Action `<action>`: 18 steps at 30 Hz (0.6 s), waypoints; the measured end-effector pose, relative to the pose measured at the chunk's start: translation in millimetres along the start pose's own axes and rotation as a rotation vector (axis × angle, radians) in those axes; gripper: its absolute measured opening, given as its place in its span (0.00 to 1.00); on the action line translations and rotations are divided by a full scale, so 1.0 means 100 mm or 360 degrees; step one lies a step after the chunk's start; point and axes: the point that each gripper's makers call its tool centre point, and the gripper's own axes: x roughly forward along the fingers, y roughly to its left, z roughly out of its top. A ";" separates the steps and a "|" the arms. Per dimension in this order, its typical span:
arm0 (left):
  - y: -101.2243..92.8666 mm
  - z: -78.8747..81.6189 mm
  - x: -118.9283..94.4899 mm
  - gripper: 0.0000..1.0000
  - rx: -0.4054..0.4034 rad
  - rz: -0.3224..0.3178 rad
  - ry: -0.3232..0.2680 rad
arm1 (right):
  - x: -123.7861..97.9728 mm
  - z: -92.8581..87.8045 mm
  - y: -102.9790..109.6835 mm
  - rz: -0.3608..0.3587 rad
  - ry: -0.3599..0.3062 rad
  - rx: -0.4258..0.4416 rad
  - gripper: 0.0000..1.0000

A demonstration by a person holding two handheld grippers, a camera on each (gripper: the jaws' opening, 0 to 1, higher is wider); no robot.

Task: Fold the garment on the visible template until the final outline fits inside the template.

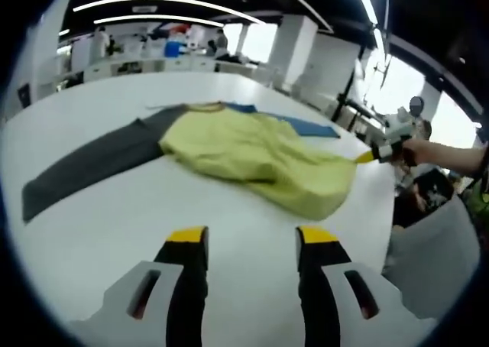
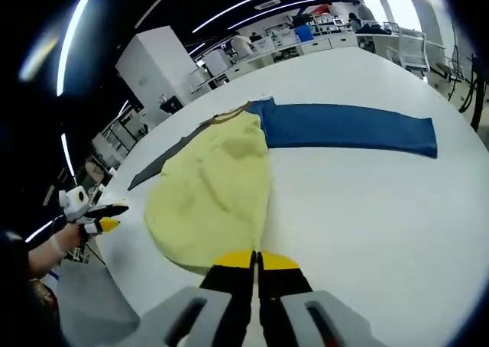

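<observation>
My right tongs [image 2: 256, 261] are clamped on the hem of the yellow garment [image 2: 214, 194] mid-worktop [image 2: 367, 209], my left tongs [image 1: 252, 240] hang open above the near edge, and, by my reckoning, folding has barely begun, both sleeves still outspread.

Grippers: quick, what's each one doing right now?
Left gripper: open, holding nothing, above the white table.
Right gripper: shut on the hem of the yellow garment.

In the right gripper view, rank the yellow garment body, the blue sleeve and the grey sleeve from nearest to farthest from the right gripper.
1. Yellow garment body, its hem at the right gripper.
2. Blue sleeve, farther up, to the right.
3. Grey sleeve, peeking out past the body's far left edge.
</observation>
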 end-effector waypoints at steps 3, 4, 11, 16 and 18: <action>0.08 0.07 0.13 0.38 -0.0029 0.0015 -0.0010 | -0.01 -0.06 -0.01 -0.0004 0.0011 0.0011 0.00; 0.07 0.09 0.17 0.38 -0.0034 0.0020 -0.0016 | -0.01 -0.08 -0.01 -0.0008 0.0015 0.0015 0.00; 0.23 0.16 0.39 0.28 -0.0112 0.0059 0.0005 | -0.06 -0.21 -0.02 -0.0018 0.0039 0.0043 0.00; 0.39 0.15 0.54 0.25 -0.0239 0.0077 0.0004 | -0.09 -0.23 -0.04 -0.0029 0.0039 0.0064 0.00; 0.41 0.15 0.59 0.22 -0.0268 0.0080 -0.0002 | -0.10 -0.23 -0.06 -0.0036 0.0037 0.0057 0.00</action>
